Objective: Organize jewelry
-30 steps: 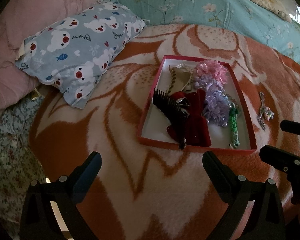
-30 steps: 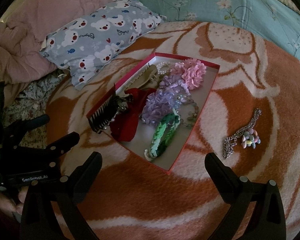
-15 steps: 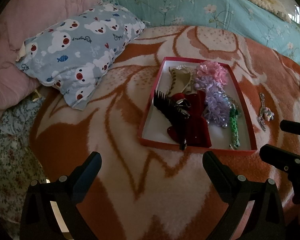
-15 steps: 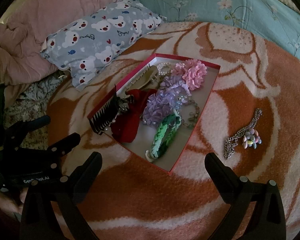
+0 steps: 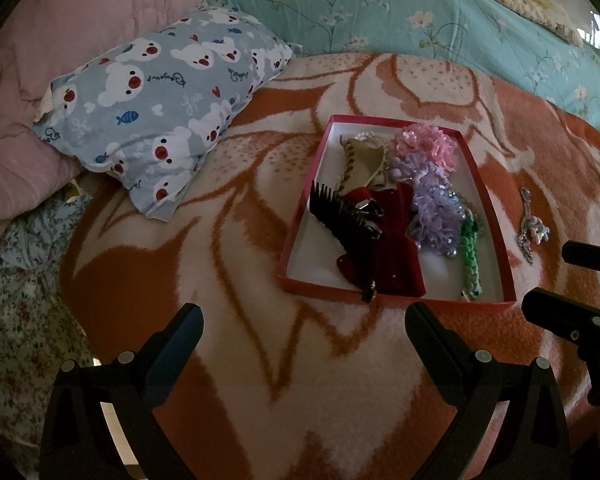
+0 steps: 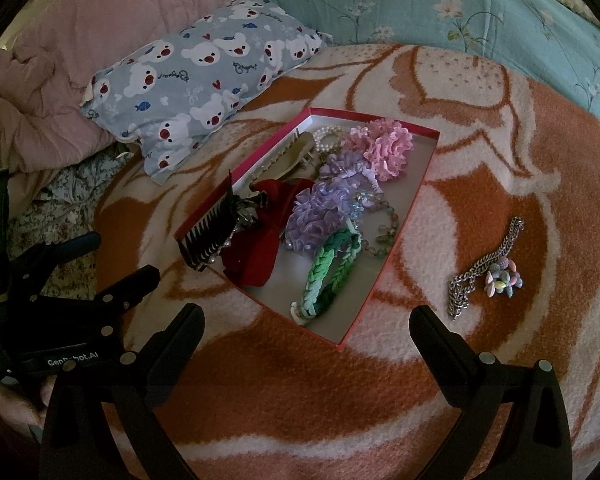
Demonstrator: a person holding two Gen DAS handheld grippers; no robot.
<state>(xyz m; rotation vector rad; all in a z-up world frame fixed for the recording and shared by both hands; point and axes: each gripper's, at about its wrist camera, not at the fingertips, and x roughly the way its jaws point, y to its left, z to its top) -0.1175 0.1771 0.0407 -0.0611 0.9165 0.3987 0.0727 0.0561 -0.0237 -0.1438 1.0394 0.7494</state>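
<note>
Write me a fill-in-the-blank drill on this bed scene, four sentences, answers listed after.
1. The chain necklace lies on the blanket, ____ the red box.
2. The braided bracelet in the box is coloured ____.
3. The black comb clip leans over the box's ____ rim in the right wrist view.
4. Both the right tongs and the left tongs are ____ and hold nothing.

Answers: outside; green; left; open
</note>
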